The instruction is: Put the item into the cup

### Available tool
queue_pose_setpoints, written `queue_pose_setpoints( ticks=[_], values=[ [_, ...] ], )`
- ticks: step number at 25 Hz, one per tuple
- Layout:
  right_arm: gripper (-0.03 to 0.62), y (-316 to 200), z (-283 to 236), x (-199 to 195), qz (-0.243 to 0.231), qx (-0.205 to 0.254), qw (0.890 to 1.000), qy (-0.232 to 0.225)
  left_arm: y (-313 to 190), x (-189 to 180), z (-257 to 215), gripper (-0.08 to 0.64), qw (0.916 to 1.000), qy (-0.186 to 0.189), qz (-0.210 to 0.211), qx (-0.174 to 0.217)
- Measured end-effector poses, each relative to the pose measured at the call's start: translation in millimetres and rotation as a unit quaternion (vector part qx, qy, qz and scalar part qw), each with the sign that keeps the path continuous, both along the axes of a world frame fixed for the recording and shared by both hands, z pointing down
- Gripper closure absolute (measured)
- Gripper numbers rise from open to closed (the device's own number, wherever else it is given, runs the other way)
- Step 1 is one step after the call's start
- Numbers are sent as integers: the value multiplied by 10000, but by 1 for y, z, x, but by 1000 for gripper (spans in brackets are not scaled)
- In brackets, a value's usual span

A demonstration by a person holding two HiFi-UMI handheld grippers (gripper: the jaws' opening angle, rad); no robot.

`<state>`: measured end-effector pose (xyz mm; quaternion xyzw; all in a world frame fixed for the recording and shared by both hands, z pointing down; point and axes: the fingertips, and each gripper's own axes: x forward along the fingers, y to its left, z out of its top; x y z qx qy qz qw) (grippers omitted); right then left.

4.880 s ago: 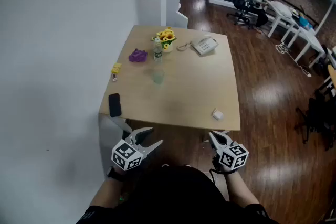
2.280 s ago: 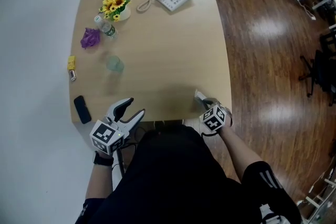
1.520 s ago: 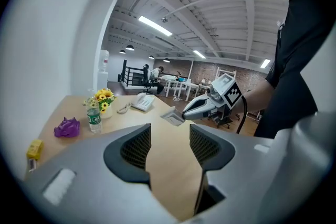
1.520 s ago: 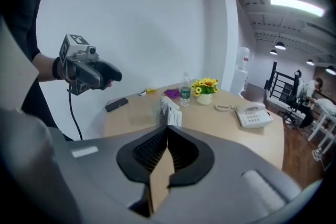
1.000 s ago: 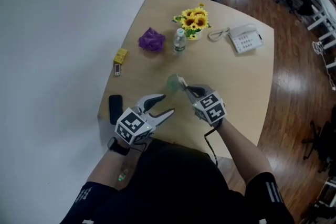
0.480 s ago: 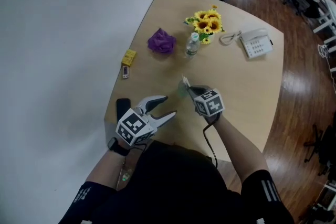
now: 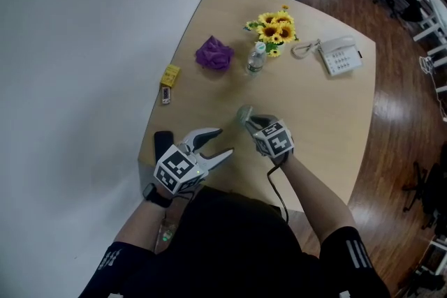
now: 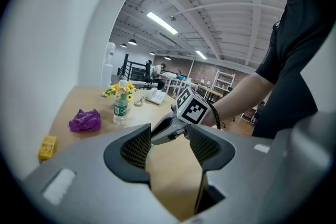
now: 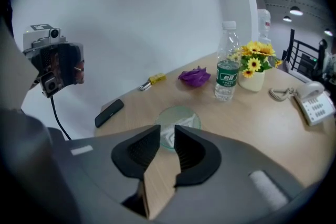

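A translucent green cup (image 7: 244,112) stands on the wooden table (image 7: 321,115), just beyond the tips of my right gripper (image 7: 251,124). In the right gripper view the cup (image 9: 185,114) shows past the jaws, and a small white item (image 9: 176,128) lies inside it. My right gripper (image 9: 167,152) has its jaws opening, with nothing between them. My left gripper (image 7: 225,141) hovers open over the near table edge, left of the right one. In the left gripper view its jaws (image 8: 167,147) stand wide and empty, with the right gripper (image 8: 169,131) beyond them.
A black phone (image 7: 161,142) lies at the near left edge. Farther back are a yellow block (image 7: 170,74), a purple wad (image 7: 214,54), a water bottle (image 7: 255,59), sunflowers (image 7: 274,26) and a desk telephone (image 7: 339,56). A white wall runs along the left.
Half a second ago the white item stuck out of the right gripper's shut jaws above the cup. Now those jaws stand apart and the item lies in the cup. The left gripper has barely moved.
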<state>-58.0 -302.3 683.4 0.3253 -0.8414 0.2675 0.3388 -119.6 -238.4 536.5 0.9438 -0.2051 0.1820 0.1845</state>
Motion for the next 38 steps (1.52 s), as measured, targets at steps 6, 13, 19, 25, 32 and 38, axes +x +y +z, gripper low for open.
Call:
queue_pose_setpoints(
  ticks=[6, 13, 19, 25, 32, 38],
  values=[
    [488, 0, -8, 0, -49, 243, 9997, 0, 2, 2, -2, 334, 10000, 43, 38, 19],
    [488, 7, -47, 6, 262, 297, 9980, -484, 4, 3, -11, 334, 9998, 90, 38, 143],
    [488, 35, -118, 23, 471, 821, 9880, -1224, 20, 7, -26, 334, 9993, 89, -64, 366],
    [488, 112, -165, 59, 659, 1209, 9761, -1680, 76, 20, -42, 334, 9983, 61, -133, 567],
    [488, 233, -192, 108, 705, 1496, 9688, -1847, 170, 51, -54, 334, 9968, 120, -283, 740],
    [561, 318, -201, 151, 1008, 1546, 9627, -1978, 251, 83, -59, 334, 9975, 170, -203, 654]
  ],
)
